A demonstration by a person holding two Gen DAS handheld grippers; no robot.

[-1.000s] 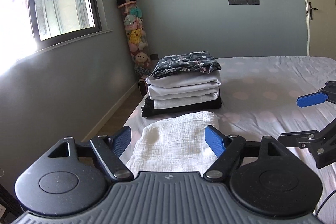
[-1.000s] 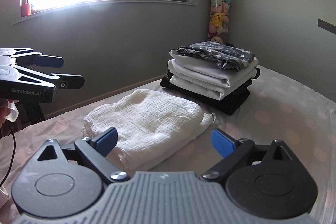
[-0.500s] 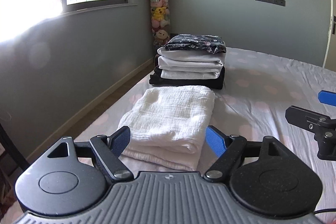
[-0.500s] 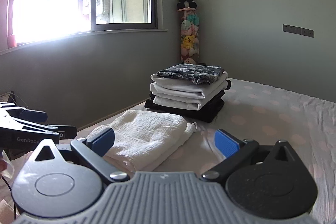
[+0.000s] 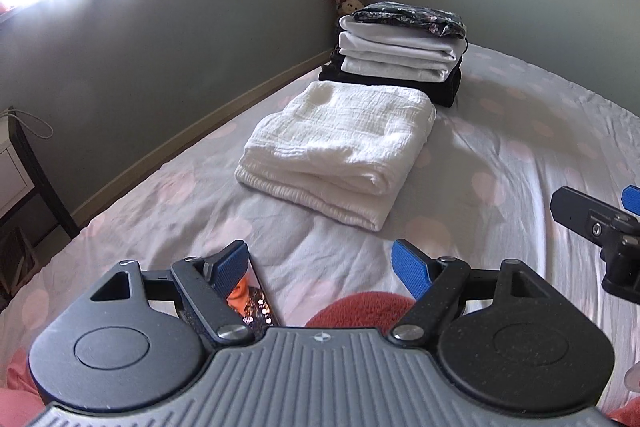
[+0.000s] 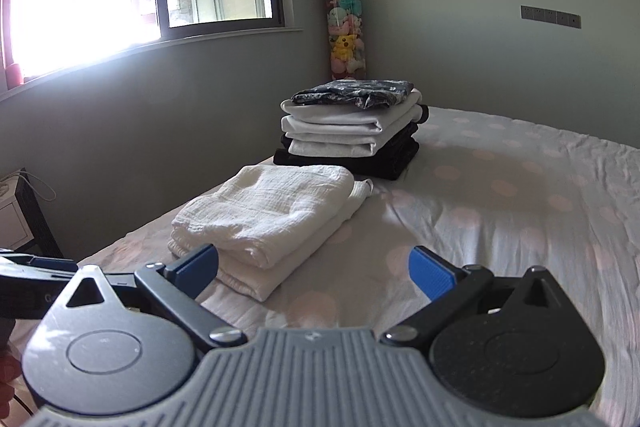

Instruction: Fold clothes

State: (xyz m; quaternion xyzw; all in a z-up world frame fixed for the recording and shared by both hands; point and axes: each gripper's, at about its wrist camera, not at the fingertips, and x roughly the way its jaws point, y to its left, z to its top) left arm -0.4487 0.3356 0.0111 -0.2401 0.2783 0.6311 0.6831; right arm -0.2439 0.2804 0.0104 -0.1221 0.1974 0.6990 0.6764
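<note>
A folded white crinkled garment (image 5: 340, 151) lies on the bed; it also shows in the right wrist view (image 6: 268, 219). Behind it stands a stack of folded clothes (image 5: 400, 51), black at the bottom, white in the middle, dark floral on top, also in the right wrist view (image 6: 352, 127). My left gripper (image 5: 322, 267) is open and empty, well short of the white garment. My right gripper (image 6: 314, 269) is open and empty, also short of it, and shows at the right edge of the left wrist view (image 5: 600, 223).
The bed sheet (image 5: 520, 131) is pale with pink dots. A phone (image 5: 250, 301) and a red cloth (image 5: 360, 309) lie just under my left gripper. A tube of plush toys (image 6: 344, 23) stands in the corner. A dark side table (image 5: 20, 171) stands at left.
Both grippers have drawn back from the white garment, which now looks farther off. The left view tilted down, bringing the phone and red cloth into view. Both stayed open.
</note>
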